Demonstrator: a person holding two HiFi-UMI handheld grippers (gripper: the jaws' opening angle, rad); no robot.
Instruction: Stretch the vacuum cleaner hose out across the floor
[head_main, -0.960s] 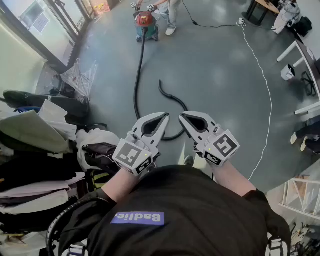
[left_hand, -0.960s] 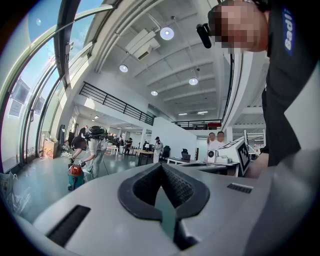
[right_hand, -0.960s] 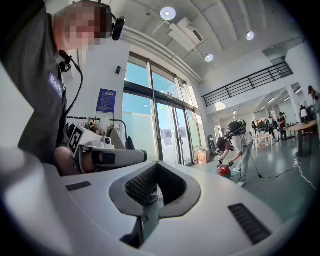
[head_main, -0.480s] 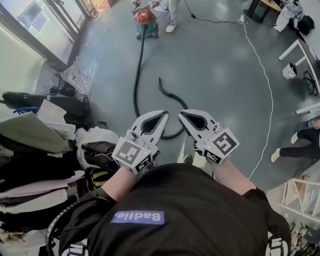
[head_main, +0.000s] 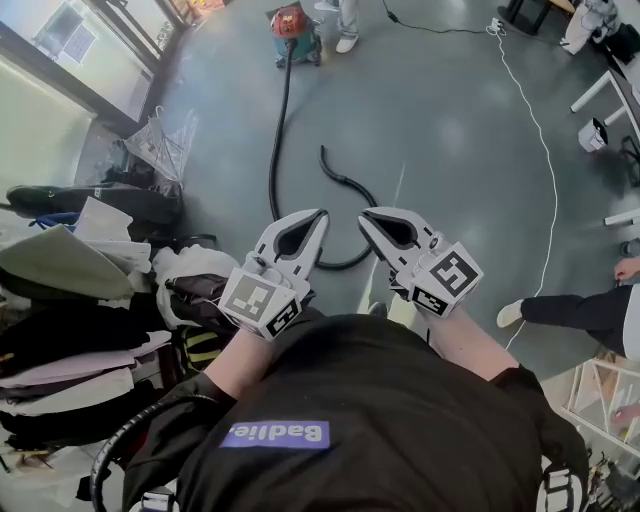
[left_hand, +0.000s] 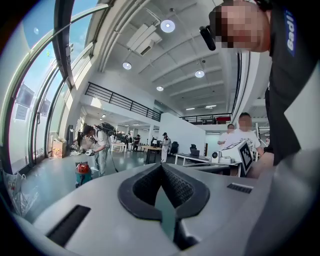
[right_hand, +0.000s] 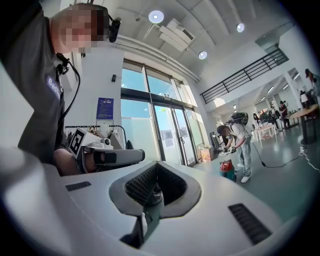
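Head view: two grippers, left gripper (head_main: 319, 214) and right gripper (head_main: 364, 214), are held level side by side above the floor (head_main: 450, 130). Both have jaws fully together with nothing between them, as the left gripper view (left_hand: 161, 166) and right gripper view (right_hand: 156, 164) confirm. One black hose (head_main: 274, 150) runs from one red vacuum cleaner (head_main: 292, 24) at the floor's far edge. It bends into a U just beyond the gripper tips, and its free end lies mid-floor. Neither gripper touches it. One white cable (head_main: 545, 180) runs along the floor's right side.
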